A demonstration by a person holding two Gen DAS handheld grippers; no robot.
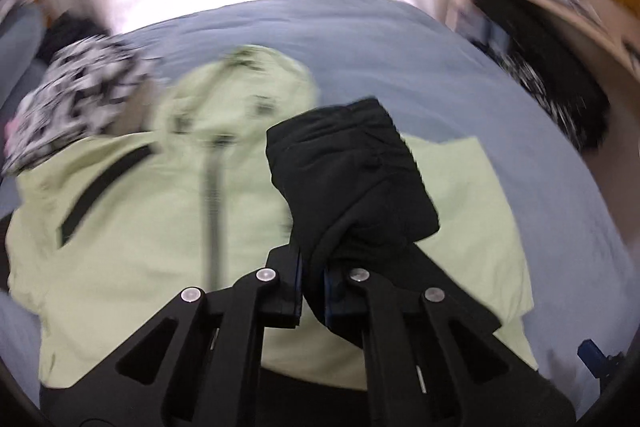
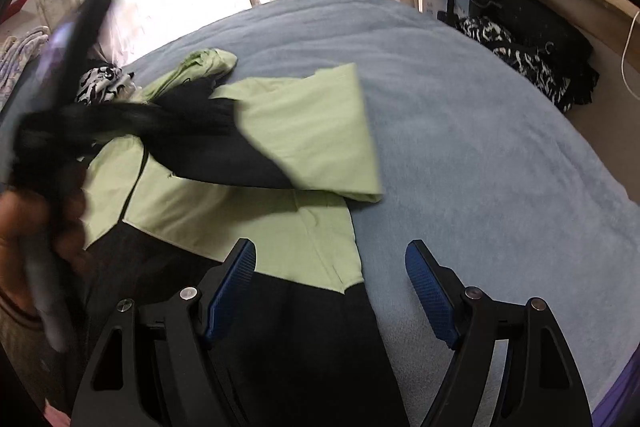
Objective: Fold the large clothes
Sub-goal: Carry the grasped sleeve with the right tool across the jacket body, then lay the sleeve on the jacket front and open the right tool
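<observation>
The fold is under way but far from finished. A light-green jacket (image 1: 120, 227) with black trim lies front-up on the blue-grey bedspread (image 1: 400, 59), its zip running straight ahead of the left gripper (image 1: 312, 291) and its hood at the far end. The left gripper is clenched on the black sleeve cuff (image 1: 352, 179), which stands bunched just above and ahead of its fingertips, lifted off the jacket body. The picture is smeared, so I judge rather than see that the cuff is being carried across the chest. From the right wrist view, the sleeve on that side looks already folded inward: a green panel (image 2: 312, 131) lies across the jacket ahead and left of the right gripper (image 2: 330, 291), with a dark sleeve length stretching from it toward the left gripper at the far left. The right gripper hangs released, jaws wide apart, holding nothing, over the jacket's black hem (image 2: 296, 347), which sits directly under its left finger. What seems left: laying down the held sleeve, then folding the body and hood. A patterned black-and-white cloth (image 1: 80, 99) lies beside the hood.
</observation>
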